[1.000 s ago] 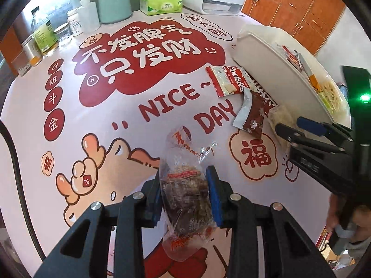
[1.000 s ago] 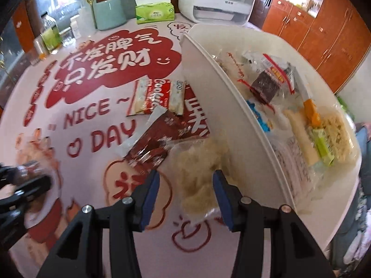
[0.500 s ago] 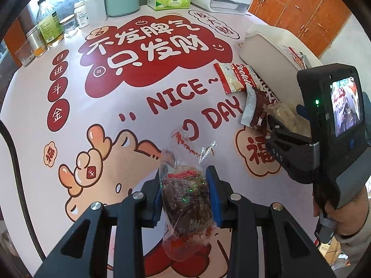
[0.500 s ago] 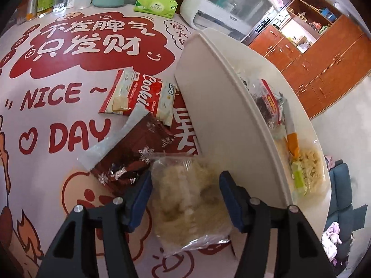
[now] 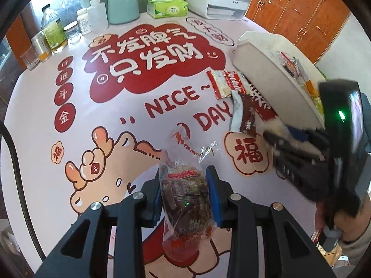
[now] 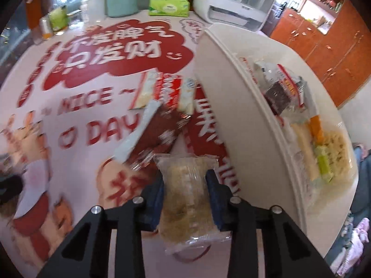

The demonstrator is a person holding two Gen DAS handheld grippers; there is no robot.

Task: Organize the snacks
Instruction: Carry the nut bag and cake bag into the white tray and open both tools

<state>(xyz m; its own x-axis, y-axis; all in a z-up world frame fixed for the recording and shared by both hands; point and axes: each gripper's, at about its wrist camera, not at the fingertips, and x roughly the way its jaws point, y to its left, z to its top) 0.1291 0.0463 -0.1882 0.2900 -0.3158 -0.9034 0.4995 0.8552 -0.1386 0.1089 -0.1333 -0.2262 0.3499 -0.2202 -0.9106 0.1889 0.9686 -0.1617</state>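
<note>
Both tongs are loaded: the right tongs (image 6: 185, 193) clench a pale snack packet (image 6: 187, 197) just beside the white bin (image 6: 231, 106) on their right; left tongs (image 5: 185, 192) grip a dark snack bag (image 5: 185, 192), farther off over the table (image 5: 116, 127).

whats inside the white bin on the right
The white bin holds several wrapped snacks: a clear pack with a dark bar, an orange stick and pale noodle-like packs. Anything beneath them is covered.
</note>
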